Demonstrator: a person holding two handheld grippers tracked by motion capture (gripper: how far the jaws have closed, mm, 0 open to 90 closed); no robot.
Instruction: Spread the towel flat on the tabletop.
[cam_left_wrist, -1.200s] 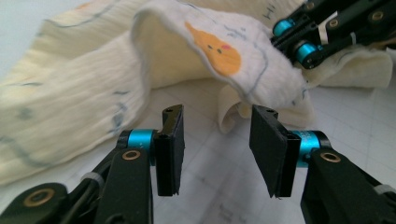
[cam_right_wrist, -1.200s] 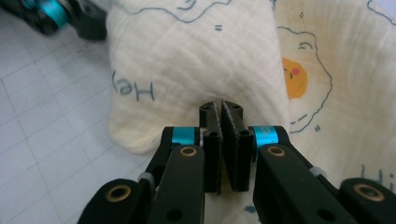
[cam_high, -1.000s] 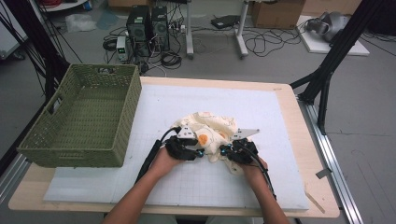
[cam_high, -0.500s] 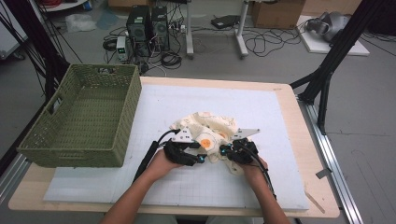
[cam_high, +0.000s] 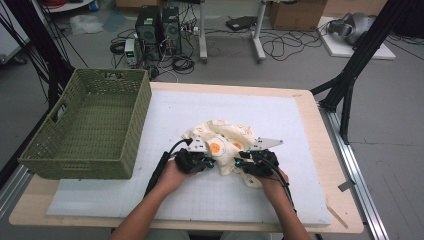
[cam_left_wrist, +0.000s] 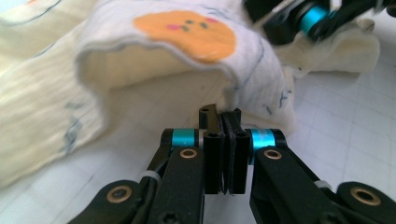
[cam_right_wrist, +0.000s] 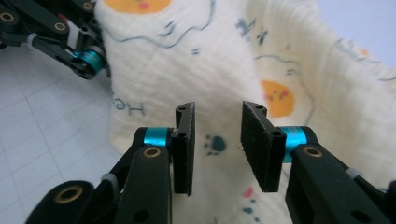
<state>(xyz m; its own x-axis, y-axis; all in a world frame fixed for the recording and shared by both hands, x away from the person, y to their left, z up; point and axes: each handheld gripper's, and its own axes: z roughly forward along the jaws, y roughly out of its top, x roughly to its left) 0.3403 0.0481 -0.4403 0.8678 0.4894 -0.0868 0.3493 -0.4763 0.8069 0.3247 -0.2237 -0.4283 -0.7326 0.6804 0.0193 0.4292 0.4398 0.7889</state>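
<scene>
Crumpled cream cloth (cam_high: 225, 147) with orange face prints, lying mid-table, front edge curled up.

The right gripper (cam_right_wrist: 215, 140), whose jaws have just been opening, stands parted over a cream cloth (cam_right_wrist: 224, 60) printed with orange faces and a blue paw, while the left gripper (cam_right_wrist: 70, 42) sits at the cloth's edge on the gridded counter (cam_right_wrist: 42, 140).

Printed on cream cloth (cam_right_wrist: 224, 70): "He…" in grey-blue, rest cut off at 9 o'clock edge of cloth. More blue lettering at 12 o'clock, too blurred to read.
</scene>
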